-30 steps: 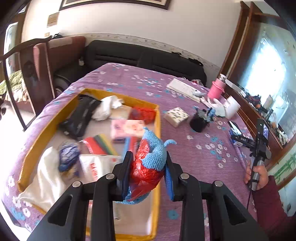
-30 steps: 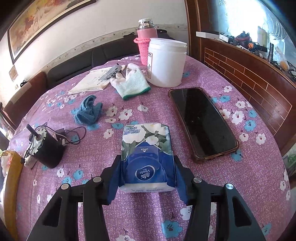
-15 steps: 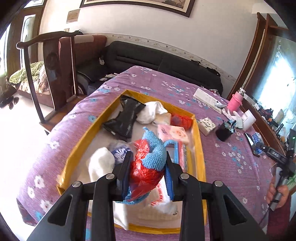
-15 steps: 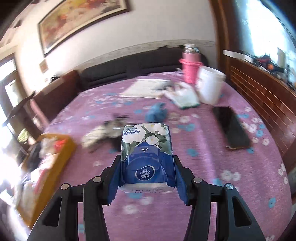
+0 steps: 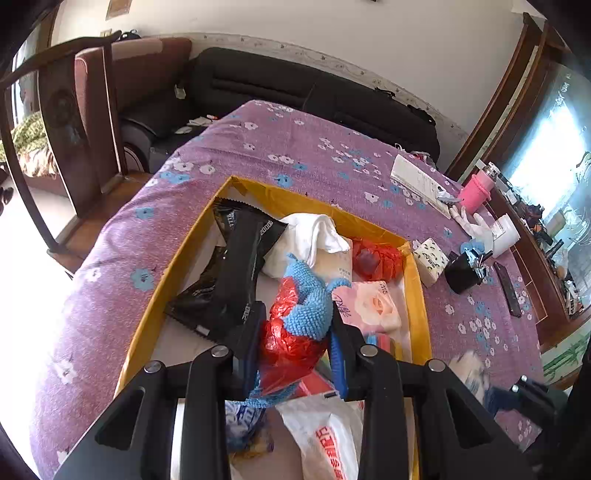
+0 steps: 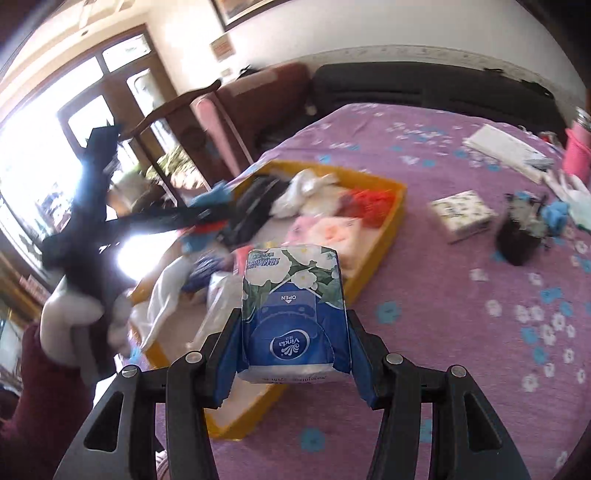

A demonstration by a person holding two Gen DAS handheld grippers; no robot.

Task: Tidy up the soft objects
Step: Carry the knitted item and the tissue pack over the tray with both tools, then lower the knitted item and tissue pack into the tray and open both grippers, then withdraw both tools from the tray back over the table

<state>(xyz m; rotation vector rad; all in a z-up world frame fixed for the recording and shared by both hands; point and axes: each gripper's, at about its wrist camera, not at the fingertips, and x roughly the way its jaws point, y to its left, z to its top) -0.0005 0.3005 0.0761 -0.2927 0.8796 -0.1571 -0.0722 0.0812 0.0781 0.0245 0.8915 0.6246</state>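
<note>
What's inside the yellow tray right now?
In the yellow tray: black pouch, white cloth, red bag, pink tissue pack. The left gripper hides items beneath.

Place: home living room
Signs: long black leather sofa, framed painting on white wall, purple floral tablecloth

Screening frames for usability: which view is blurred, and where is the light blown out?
Right wrist view: motion blur smears the yellow tray and the left tongs; the tissue pack in the right tongs stays sharp, and the doorway at left is blown out. Left wrist view: mostly sharp, bundle crisp, overexposed floor at left, window glare at right, and fisheye bending at the edges.
</note>
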